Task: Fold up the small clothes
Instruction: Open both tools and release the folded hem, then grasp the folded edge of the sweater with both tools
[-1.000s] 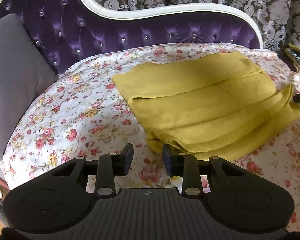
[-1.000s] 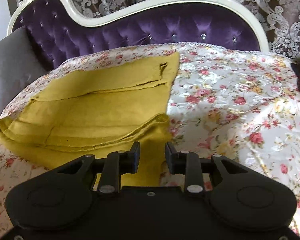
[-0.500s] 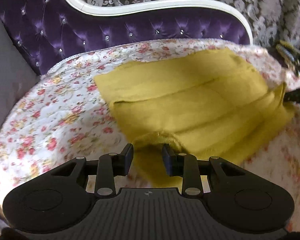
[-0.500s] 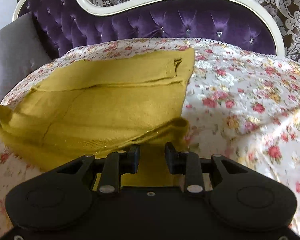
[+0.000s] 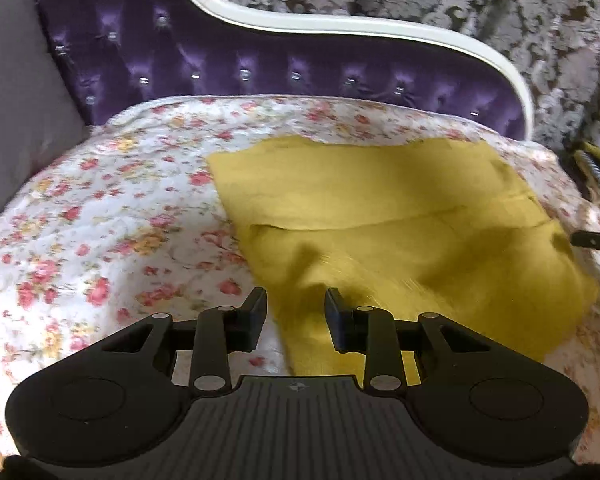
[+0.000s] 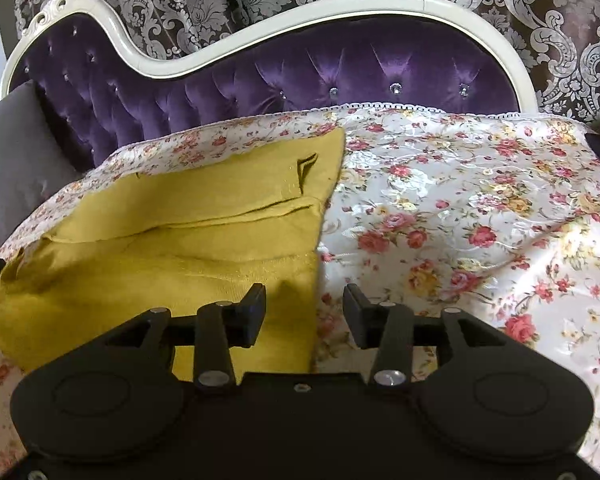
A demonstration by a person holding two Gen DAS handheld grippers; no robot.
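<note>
Garment: mustard-yellow folded garment (image 5: pixel 400 236) lies flat on the floral bedspread (image 5: pixel 112 216), long axis running side to side between the two grippers.
Left gripper (image 5: pixel 296 306): jaws apart, gripping nothing; near-left corner lies under and between the pads.
Right gripper (image 6: pixel 305 306): jaws just widened, released; garment's right edge lies beneath the gap.
Nearer: both equally, one per end.

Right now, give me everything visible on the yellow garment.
The mustard-yellow garment looks like soft, slightly fuzzy knit or fleece. It lies folded in several flat layers on the floral bedspread, with layer edges and a seam line showing and a small dark slit near its far corner. The left tool straddles its near left corner; the right tool, whose jaws have just been opening, straddles its near right edge. Neither tool's pads press it.
</note>
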